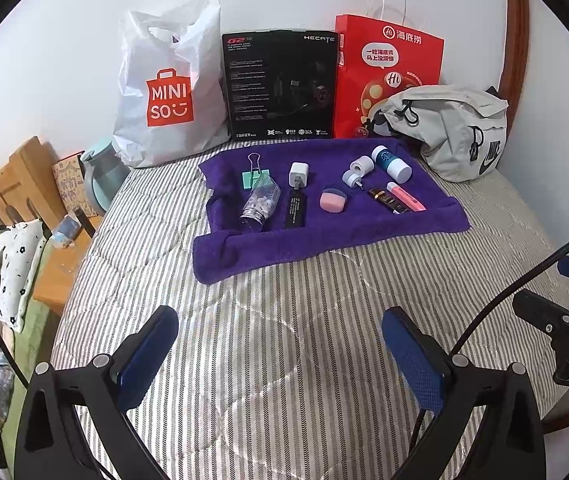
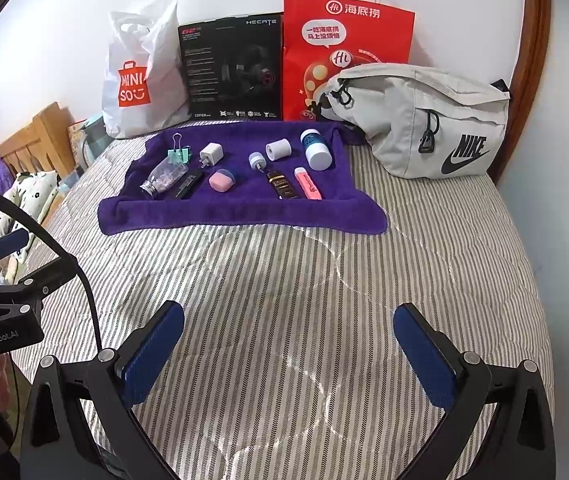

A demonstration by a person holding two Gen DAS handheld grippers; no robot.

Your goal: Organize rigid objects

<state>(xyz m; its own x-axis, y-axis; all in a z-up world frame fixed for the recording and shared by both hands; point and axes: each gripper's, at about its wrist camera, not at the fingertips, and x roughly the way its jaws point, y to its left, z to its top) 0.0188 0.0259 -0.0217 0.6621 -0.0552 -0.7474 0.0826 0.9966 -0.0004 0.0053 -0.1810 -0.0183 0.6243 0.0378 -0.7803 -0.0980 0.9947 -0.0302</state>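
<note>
Striped bed [image 2: 284, 272] fills both views. Against the wall at 12 o'clock, L to R: white MINISO bag [image 1: 164, 92], black box [image 1: 282, 84], red paper bag [image 1: 388, 76], w/ grey Nike bag [image 2: 424, 120] lying at 2 o'clock. Purple towel [image 2: 240, 212] is spread in front of them and carries the small stuff. On it, L to R: green binder clip [image 2: 178, 154] above a clear bottle [image 2: 164, 178] lying on its side, white charger [image 2: 210, 154] above a black flat stick [image 2: 186, 186], pink case [image 2: 220, 180] in the middle, white roll [image 2: 278, 149], blue bottle w/ white cap [image 2: 315, 150] at 1 o'clock, dark tube [image 2: 280, 184] just beside a pink highlighter [image 2: 308, 184]. Left hand-held gripper [image 1: 280, 344] sits at 6 o'clock over bare bedding, jaws wide, nothing in it. Right hand-held gripper [image 2: 288, 340] same: wide apart, empty, well short of the towel.
</note>
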